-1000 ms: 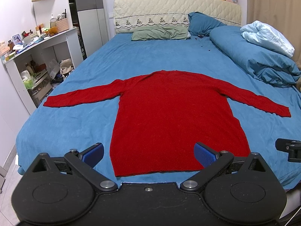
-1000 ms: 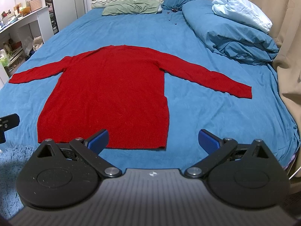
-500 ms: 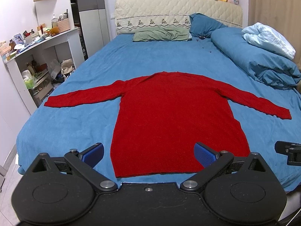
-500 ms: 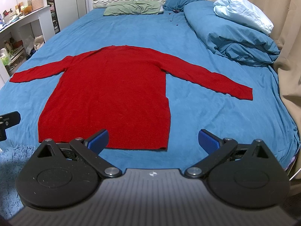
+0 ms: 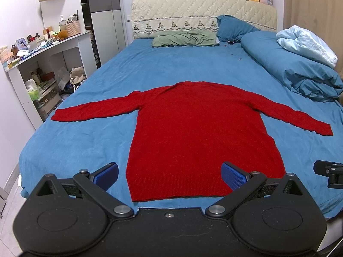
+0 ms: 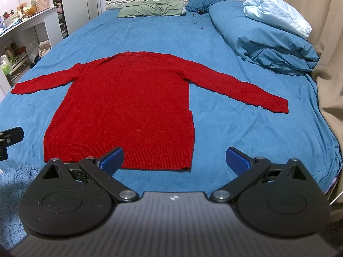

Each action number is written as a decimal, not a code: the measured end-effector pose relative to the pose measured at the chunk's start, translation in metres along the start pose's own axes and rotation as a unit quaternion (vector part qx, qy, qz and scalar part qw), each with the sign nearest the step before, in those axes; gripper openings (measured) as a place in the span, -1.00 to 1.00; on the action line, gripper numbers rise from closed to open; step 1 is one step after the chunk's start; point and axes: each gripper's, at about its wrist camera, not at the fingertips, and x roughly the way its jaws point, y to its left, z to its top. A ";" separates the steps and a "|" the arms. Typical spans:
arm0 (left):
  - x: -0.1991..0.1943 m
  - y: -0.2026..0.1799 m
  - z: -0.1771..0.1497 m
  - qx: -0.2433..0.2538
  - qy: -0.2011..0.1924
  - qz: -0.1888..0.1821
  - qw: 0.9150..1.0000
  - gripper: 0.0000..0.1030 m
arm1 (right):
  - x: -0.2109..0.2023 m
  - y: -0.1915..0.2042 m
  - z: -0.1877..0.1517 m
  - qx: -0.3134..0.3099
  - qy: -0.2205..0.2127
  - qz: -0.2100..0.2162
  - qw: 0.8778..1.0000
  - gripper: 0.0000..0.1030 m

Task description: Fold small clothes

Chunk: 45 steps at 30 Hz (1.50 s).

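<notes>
A red long-sleeved sweater (image 5: 199, 128) lies flat on the blue bed (image 5: 90, 141), both sleeves spread out sideways and the hem nearest me. It also shows in the right wrist view (image 6: 128, 107). My left gripper (image 5: 170, 176) is open and empty, held above the hem near the bed's foot. My right gripper (image 6: 174, 159) is open and empty, over the hem's right corner. Part of the right gripper shows at the right edge of the left wrist view (image 5: 329, 171).
A rolled blue duvet (image 5: 295, 70) with a pale blue blanket (image 5: 306, 42) lies along the bed's right side. A green pillow (image 5: 184, 38) and a blue pillow (image 5: 233, 29) lie at the headboard. A white desk (image 5: 49, 49) stands left. A curtain (image 6: 328, 49) hangs right.
Both views have shifted slightly; the sweater sits a little lower in each frame. The sweater has not moved and both grippers stay open.
</notes>
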 end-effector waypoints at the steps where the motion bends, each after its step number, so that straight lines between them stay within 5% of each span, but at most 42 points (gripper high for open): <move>1: 0.000 0.000 0.000 0.000 0.000 0.000 1.000 1.00 | 0.000 0.000 0.000 0.000 0.000 0.000 1.000 1.00; 32: -0.003 0.001 0.008 0.000 -0.006 0.001 1.000 1.00 | -0.003 0.002 0.005 0.003 -0.006 0.005 1.000 1.00; 39: 0.009 -0.007 0.077 0.018 -0.065 -0.014 0.998 1.00 | 0.005 -0.034 0.037 0.051 -0.036 -0.020 0.998 1.00; 45: 0.070 -0.044 0.149 0.049 -0.090 -0.052 0.993 1.00 | 0.044 -0.102 0.072 0.127 -0.058 -0.076 0.987 1.00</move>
